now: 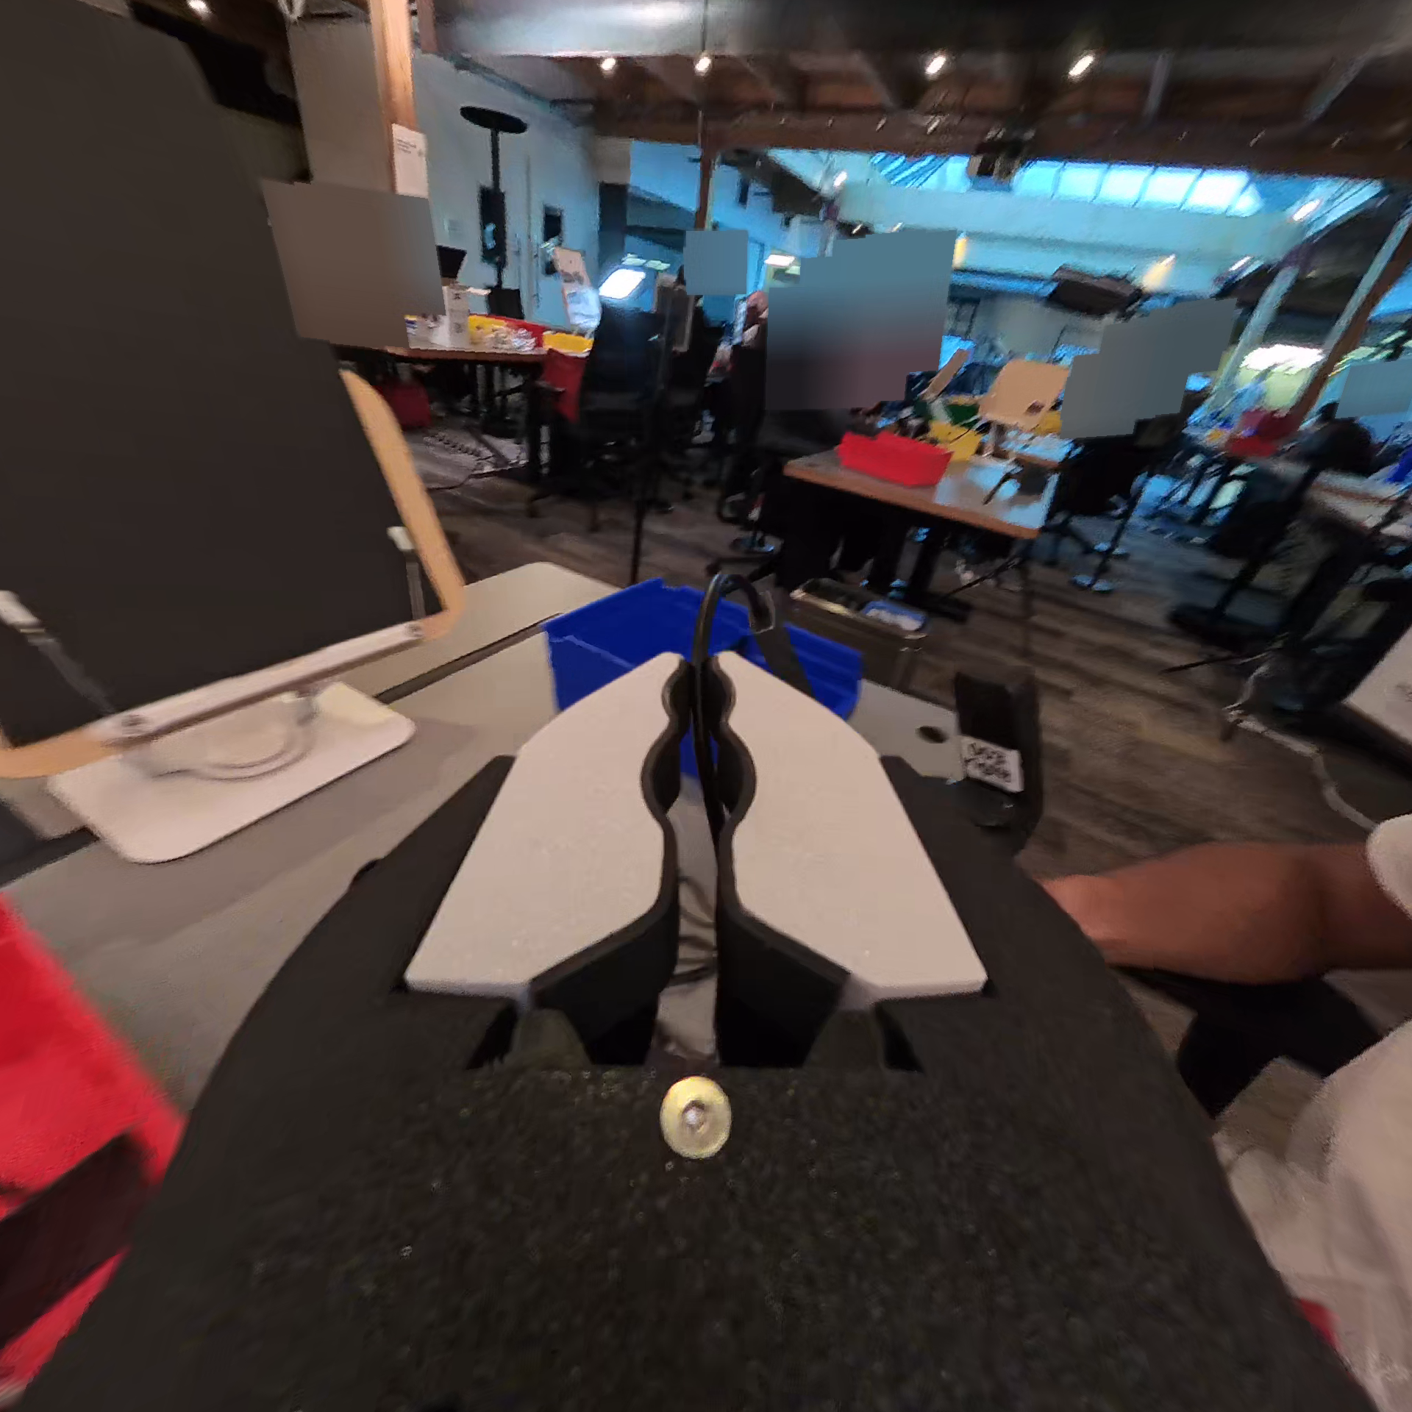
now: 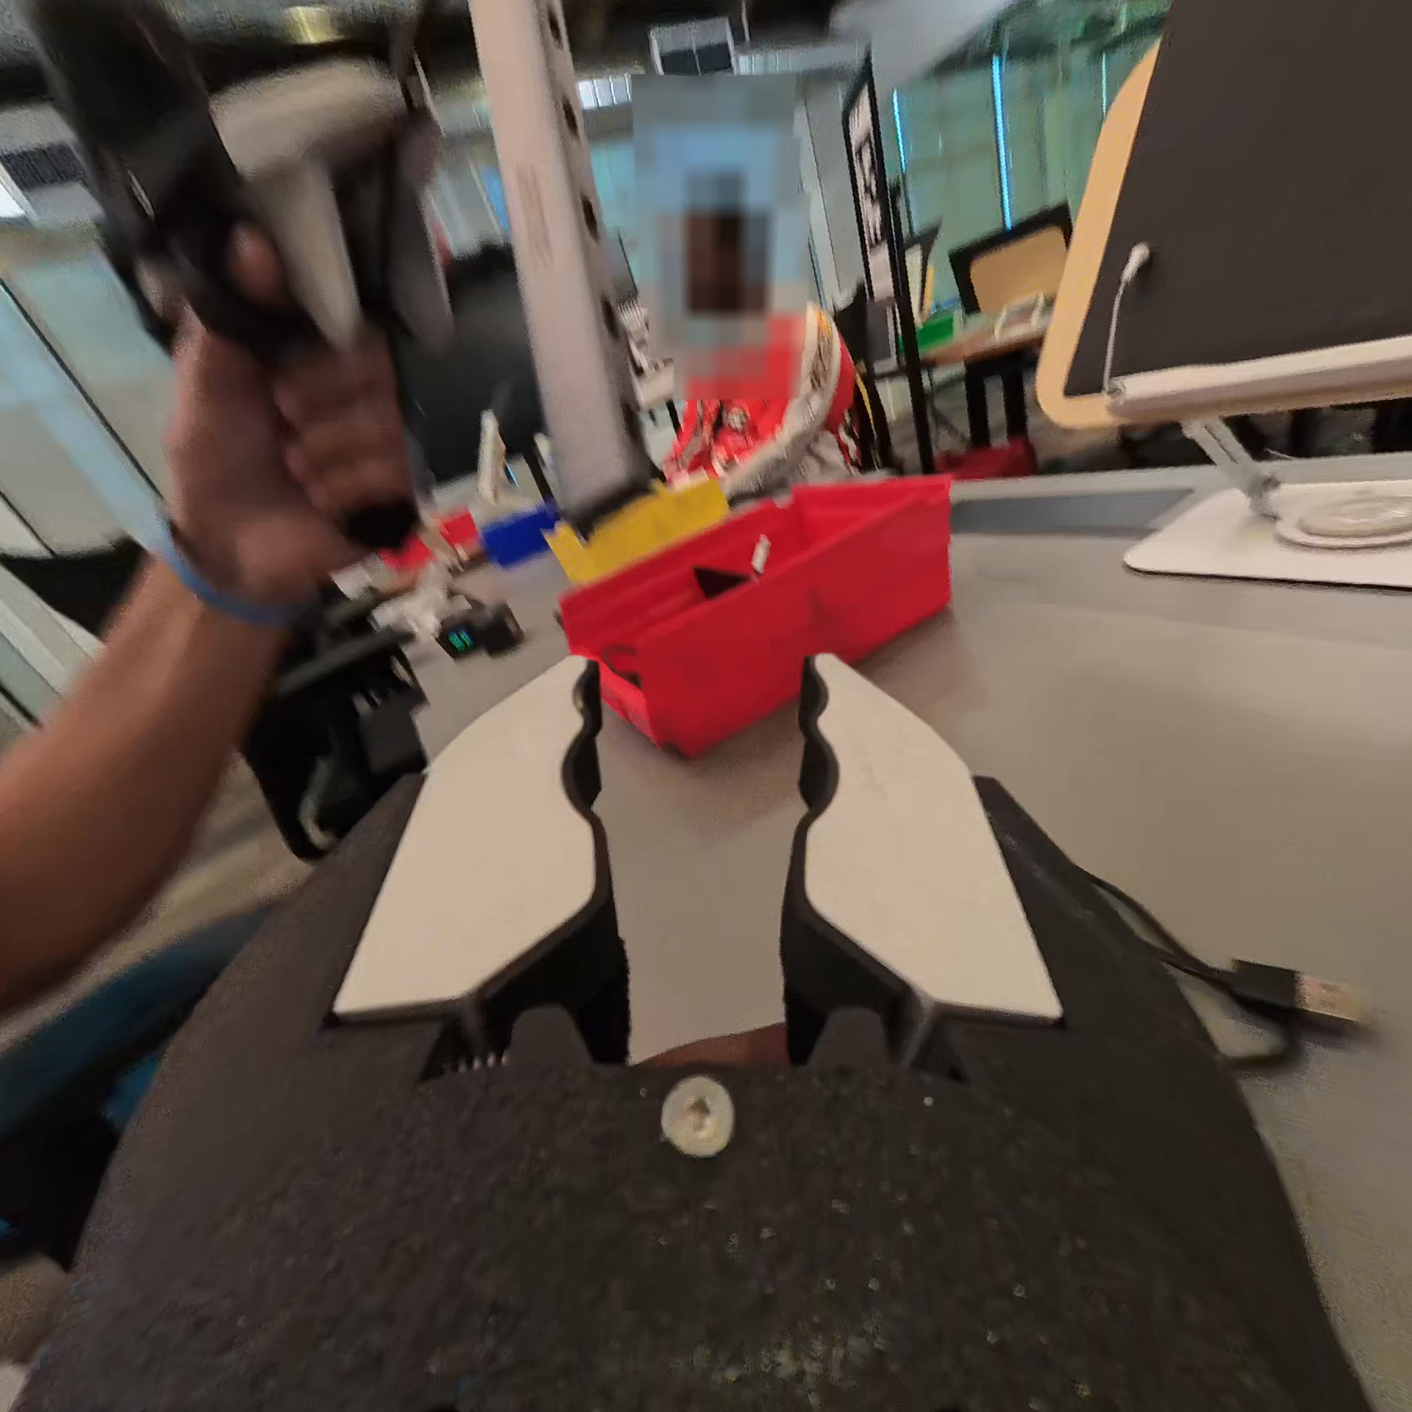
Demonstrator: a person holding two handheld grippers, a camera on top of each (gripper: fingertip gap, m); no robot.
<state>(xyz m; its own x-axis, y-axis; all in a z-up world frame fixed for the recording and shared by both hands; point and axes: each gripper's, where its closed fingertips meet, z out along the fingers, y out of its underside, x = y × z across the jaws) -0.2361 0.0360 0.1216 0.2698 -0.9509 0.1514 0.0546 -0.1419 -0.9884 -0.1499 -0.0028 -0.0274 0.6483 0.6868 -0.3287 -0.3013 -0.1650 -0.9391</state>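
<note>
Black and thin, a cable point(image 1: 707, 688) runs up between the grey fingers point(image 1: 581, 825) of my left gripper point(image 1: 699, 672), which is pinched tight on it; the cable's upper loop arches over a blue bin point(image 1: 611, 642), and its lower run is hidden inside the black foam-like body of the tool. The bin's far wall is cut off by the fingers. To the left, a dark board with a pale wooden rim point(image 1: 405, 489) leans on a white stand point(image 1: 229, 779), its top out of frame. A bare forearm point(image 1: 1222, 909) crosses the right edge, blurred.

My right gripper point(image 2: 699, 680) hangs with jaws well apart and nothing between them, above smooth grey table point(image 2: 1070, 764). Just beyond its scalloped fingertips point(image 2: 829, 688) sits a red plastic bin point(image 2: 764, 634), angular and open-topped; what lies inside is too small to make out. A yellow bin point(image 2: 642, 527) peeks behind it, partly covered by a perforated metal post point(image 2: 550, 252). My left hand point(image 2: 267, 443), smeared by motion, grips the other tool at upper left. A plug on a black lead point(image 2: 1291, 993) lies near the table's right edge. Bare tabletop stretches right of the red bin toward the white stand.
</note>
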